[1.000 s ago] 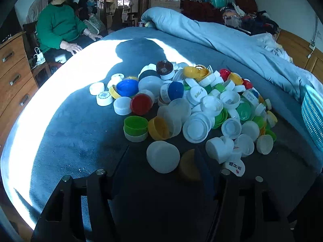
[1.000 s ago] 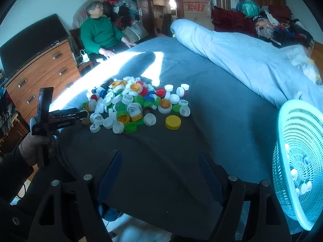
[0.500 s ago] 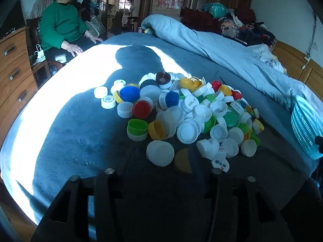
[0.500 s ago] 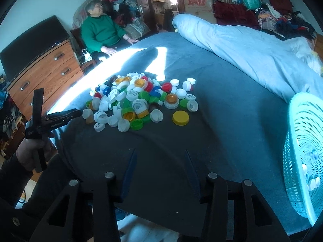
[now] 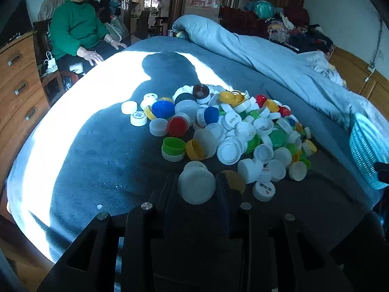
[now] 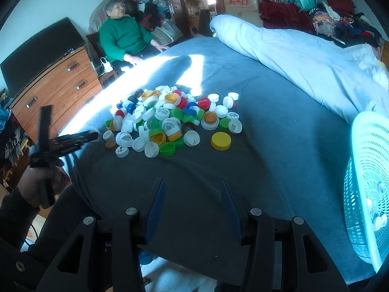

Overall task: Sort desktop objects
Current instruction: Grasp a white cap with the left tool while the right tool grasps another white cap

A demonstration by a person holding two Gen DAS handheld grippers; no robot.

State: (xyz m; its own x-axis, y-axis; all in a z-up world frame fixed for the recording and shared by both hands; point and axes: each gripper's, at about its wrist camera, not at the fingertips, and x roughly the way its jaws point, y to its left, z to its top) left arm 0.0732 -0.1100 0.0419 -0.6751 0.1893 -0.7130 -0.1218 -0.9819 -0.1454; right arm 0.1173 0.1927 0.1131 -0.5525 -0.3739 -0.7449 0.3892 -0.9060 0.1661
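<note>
Lifted off the bed since a second before, the white cap [image 5: 196, 185] sat between the closing left tongs [image 5: 196, 189].
Right tongs [image 6: 192, 209] stood apart, holding nothing, above the dark bedspread [image 6: 267, 146] near the turquoise basket [image 6: 364, 194]; the cap pile [image 6: 170, 121] lay beyond.

Bottle caps [image 6: 170, 121] beside turquoise basket [image 6: 364, 194]

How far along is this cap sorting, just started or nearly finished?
Barely started, it seems. A few white caps already lie in the basket. The left gripper is closing on a white cap, the right gripper is empty, and the big pile remains on the bed.
</note>
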